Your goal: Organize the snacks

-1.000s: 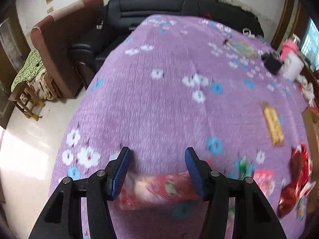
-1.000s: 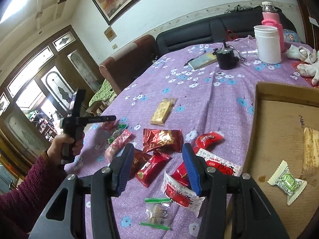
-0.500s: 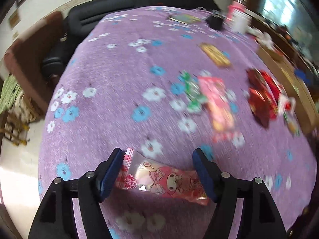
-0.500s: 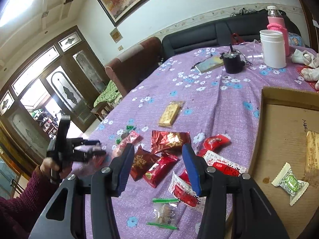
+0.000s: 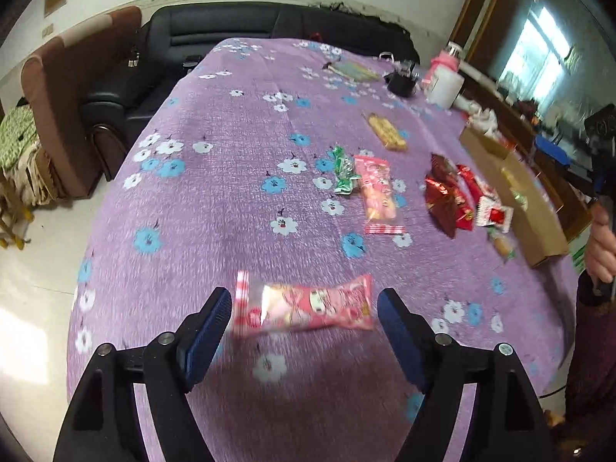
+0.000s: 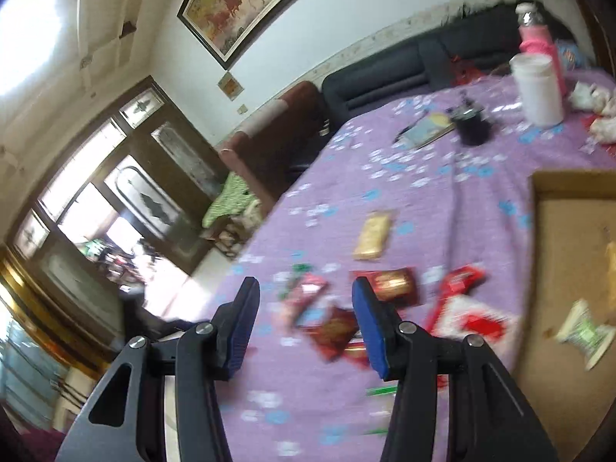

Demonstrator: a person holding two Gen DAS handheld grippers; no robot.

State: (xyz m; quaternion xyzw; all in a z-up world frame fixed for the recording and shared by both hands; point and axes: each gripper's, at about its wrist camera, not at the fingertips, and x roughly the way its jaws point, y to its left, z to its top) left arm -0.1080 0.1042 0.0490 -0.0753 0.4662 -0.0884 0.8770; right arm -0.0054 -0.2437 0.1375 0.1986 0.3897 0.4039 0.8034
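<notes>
A pink cartoon-print snack pack lies crosswise between the blue pads of my left gripper, low over the purple flowered tablecloth. The jaws are opening; the pack's left end is near one pad and a gap shows at the other. My right gripper hangs open and empty above the red snack packets. More snacks lie ahead: a second pink pack, green candy, a yellow bar and red packets.
A shallow cardboard tray at the table's right holds a green-white candy. A white jar, a pink bottle and a black object stand at the far end. A person's hand is at the right edge. Sofas ring the table.
The left gripper's jaws widened from gripping the pink pack to standing apart from it, and its view swung toward the snack pile. The right gripper rose and tilted; its view is now blurred.
</notes>
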